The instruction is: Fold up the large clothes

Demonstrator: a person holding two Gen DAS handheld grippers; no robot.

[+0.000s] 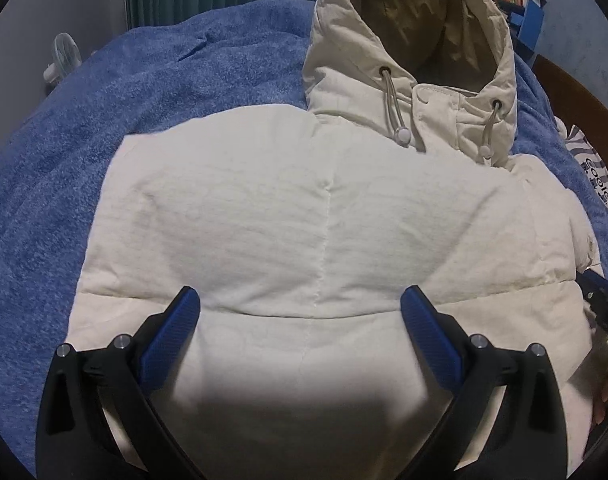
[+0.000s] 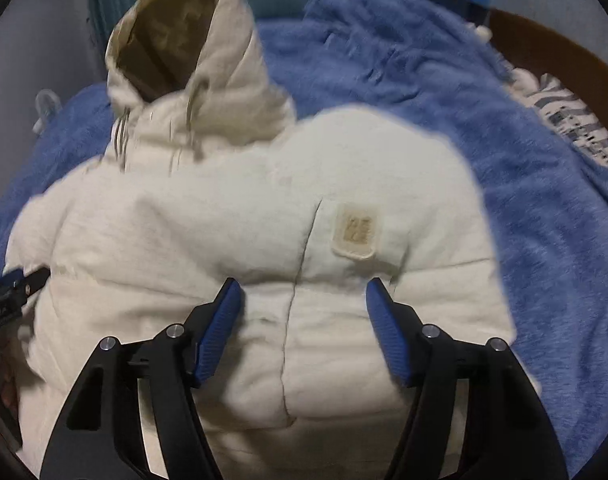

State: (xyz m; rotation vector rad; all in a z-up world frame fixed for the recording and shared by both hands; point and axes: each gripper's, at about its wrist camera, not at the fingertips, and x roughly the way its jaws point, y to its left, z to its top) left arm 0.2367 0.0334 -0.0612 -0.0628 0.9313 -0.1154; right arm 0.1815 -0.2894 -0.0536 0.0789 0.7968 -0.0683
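Left wrist view: a cream quilted puffer jacket [image 1: 304, 220] lies flat on a fuzzy blue blanket [image 1: 104, 120], its hood [image 1: 416, 40] at the far end. The left gripper [image 1: 300, 304] hovers over it, ribbed blue pads wide apart, holding nothing.

Right wrist view: the right gripper [image 2: 302, 296] spreads wide above the jacket's puffy panel near a stitched rectangular patch [image 2: 358, 230], empty.

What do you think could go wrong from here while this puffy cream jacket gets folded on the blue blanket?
1. The jacket looks thickly padded, so any fold may spring back open once released.
2. The hood stands upright with dangling drawcords; these might snag or bunch inside a fold.
3. Both the left gripper and the right gripper are open over smooth fabric, so pinching may catch only the top layer.
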